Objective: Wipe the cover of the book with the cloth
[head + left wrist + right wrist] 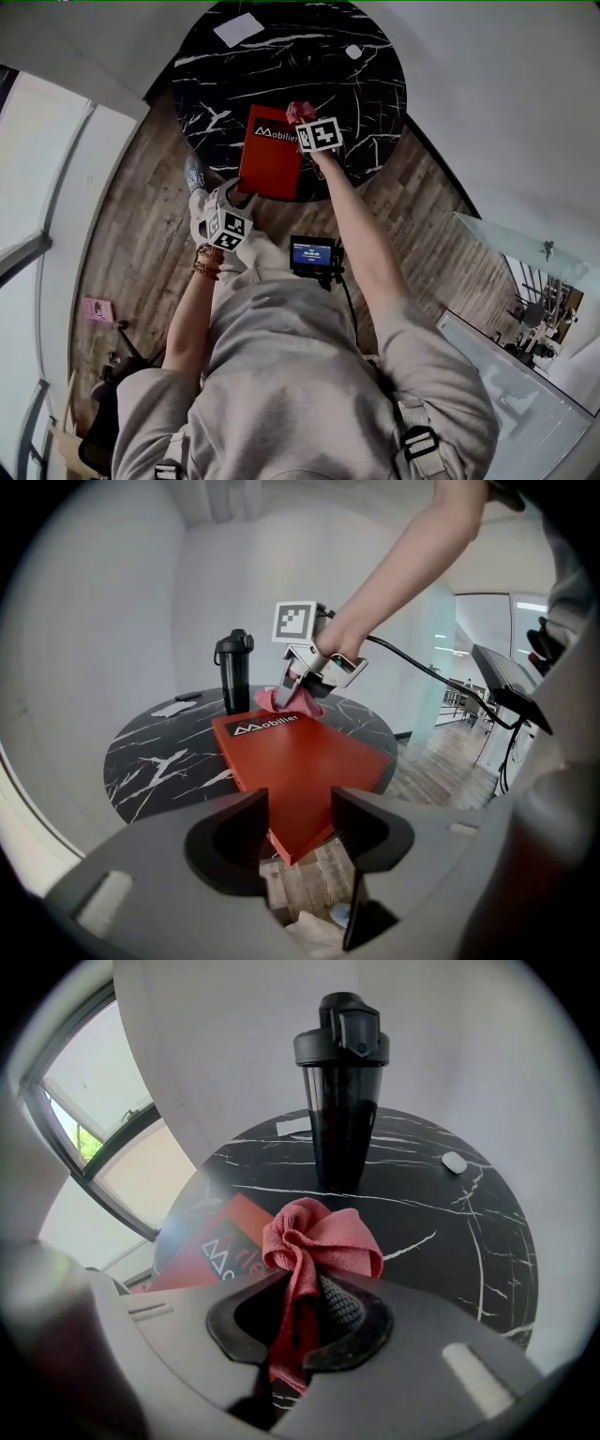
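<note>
Cloth point(319, 1237) is sitting clamped in the right hand-held gripper point(302, 1309) over the far end of the book point(300, 757), ready for wiping; the left hand-held gripper point(299, 823) is gaping empty by its near corner.

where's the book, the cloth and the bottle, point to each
book point(305, 761), left gripper view, middle of its red cover
cloth point(323, 1237), right gripper view, its bunched pink top
bottle point(342, 1119), right gripper view, dark body below the lid

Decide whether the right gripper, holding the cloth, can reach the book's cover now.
Probably yes. The right gripper is shut on the cloth at the far end of the book; its cover lies bare, with the bottle standing beyond it.
</note>
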Action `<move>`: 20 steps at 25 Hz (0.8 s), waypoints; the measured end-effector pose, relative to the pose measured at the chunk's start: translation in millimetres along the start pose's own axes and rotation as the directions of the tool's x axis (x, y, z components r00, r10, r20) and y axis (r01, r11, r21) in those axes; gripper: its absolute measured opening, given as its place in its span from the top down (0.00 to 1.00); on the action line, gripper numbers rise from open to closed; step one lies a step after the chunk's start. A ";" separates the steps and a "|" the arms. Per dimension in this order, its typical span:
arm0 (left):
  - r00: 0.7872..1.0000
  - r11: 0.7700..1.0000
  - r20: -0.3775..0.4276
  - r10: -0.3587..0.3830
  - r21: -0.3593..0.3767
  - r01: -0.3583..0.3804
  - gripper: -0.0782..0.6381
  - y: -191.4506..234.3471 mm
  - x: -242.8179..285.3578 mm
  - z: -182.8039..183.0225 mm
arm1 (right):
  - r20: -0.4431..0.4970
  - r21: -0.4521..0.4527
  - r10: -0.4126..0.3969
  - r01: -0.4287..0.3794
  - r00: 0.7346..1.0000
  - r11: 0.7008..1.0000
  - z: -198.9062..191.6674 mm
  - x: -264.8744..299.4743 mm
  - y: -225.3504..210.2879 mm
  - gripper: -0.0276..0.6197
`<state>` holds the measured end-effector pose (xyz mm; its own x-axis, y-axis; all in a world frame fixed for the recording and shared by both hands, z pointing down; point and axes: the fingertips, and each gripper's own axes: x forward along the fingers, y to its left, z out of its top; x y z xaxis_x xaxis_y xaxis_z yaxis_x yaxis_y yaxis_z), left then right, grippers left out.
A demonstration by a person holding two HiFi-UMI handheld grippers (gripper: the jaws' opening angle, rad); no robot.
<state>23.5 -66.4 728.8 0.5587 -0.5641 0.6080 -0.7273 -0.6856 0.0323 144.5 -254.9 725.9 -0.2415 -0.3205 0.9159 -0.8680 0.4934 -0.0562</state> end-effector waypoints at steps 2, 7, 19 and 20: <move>1.000 1.000 -0.001 0.001 0.000 -0.001 0.60 0.2 -0.5 0.1 | 0.002 0.002 0.014 -0.014 1.000 1.000 3.1 1.7 5.6 0.86; 1.000 1.000 0.003 0.004 -0.009 -0.004 0.60 0.4 -0.5 1.2 | 0.000 -0.024 0.038 -0.038 0.999 0.999 10.3 6.2 24.1 0.86; 1.000 1.000 0.007 0.015 -0.009 -0.015 0.60 0.6 -0.6 1.0 | -0.010 -0.095 0.099 -0.100 0.995 0.990 23.3 14.1 62.3 0.86; 1.000 1.000 0.007 0.015 -0.008 -0.015 0.60 0.7 -0.9 0.9 | -0.011 -0.100 0.104 -0.105 0.994 0.989 24.0 14.8 65.4 0.86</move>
<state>22.8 -66.8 727.6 0.5503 -0.5776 0.6029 -0.7389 -0.6731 0.0296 73.7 -246.8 726.2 -0.3259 -0.2580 0.9095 -0.7902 0.6024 -0.1123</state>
